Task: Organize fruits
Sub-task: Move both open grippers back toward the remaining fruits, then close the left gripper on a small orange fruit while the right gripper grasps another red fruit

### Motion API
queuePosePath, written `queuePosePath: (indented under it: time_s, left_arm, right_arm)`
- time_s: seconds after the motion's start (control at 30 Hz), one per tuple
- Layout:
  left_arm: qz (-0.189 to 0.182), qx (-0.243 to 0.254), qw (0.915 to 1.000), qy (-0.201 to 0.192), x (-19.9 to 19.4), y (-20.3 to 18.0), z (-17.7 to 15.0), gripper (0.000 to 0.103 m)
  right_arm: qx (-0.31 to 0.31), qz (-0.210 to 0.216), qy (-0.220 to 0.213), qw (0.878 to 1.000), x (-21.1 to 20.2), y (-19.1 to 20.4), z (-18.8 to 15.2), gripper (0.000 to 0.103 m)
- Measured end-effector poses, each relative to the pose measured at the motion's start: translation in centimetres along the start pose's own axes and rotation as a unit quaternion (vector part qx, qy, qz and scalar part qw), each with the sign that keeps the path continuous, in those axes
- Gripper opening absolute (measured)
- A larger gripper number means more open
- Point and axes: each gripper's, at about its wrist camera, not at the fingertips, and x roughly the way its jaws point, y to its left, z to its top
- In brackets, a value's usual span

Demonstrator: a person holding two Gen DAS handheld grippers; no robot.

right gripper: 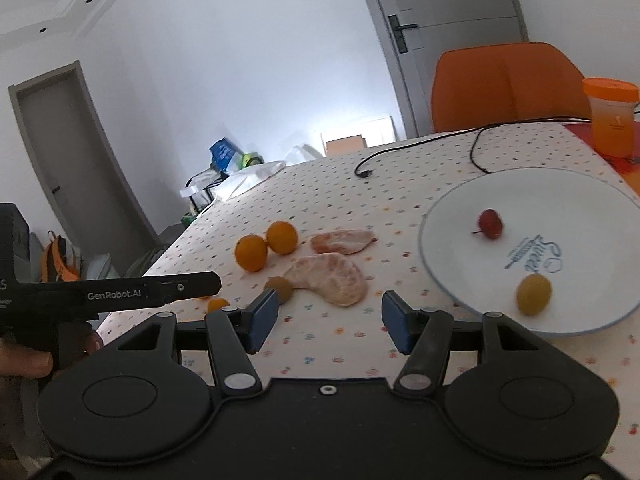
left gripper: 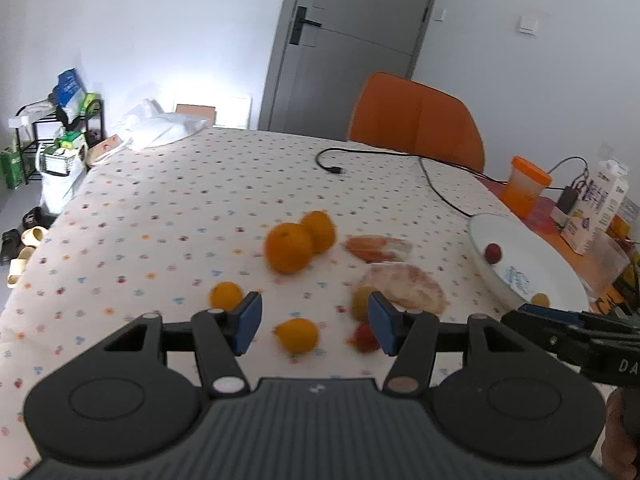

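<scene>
Two small fruits sit on the plate [right gripper: 440, 216]. Both grippers, left gripper [left gripper: 315, 322] and right gripper [right gripper: 329, 318], gape empty. A kumquat [left gripper: 298, 334] lies between the left jaws; oranges [left gripper: 288, 248] and peeled segments [right gripper: 330, 278] wait beyond.

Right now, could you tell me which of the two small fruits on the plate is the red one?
The red fruit lies farther back on the plate; the yellow one sits by the near rim.

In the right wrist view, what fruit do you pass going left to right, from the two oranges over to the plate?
Left orange → right orange → upper peeled segment → red fruit on the plate → yellow fruit.
</scene>
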Motion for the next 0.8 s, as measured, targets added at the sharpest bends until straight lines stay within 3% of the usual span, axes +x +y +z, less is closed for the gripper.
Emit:
queuePosePath:
  time_s: [0.57,0.63,0.73,0.8]
  left_arm:
    - [-0.03,-0.009,0.9993,0.021,1.6,1.6,-1.4,0.053]
    - [-0.036,-0.016,0.999,0.022,1.8,1.8,-1.5,0.049]
    - [-0.044,-0.025,0.9982,0.033,2.4,2.1,-1.6,0.027]
    - [-0.049,-0.035,0.9975,0.036,2.5,2.5,-1.6,0.025]
  right_arm:
    - [-0.029,0.032,0.04,0.998,4.0,3.7,-0.3,0.057]
    - [-0.029,0.033,0.045,0.998,4.3,3.8,-0.4,0.056]
    - [-0.031,0.034,0.047,0.998,4.5,4.1,-0.4,0.056]
    - [-0.03,0.032,0.053,0.998,4.9,4.2,-0.5,0.056]
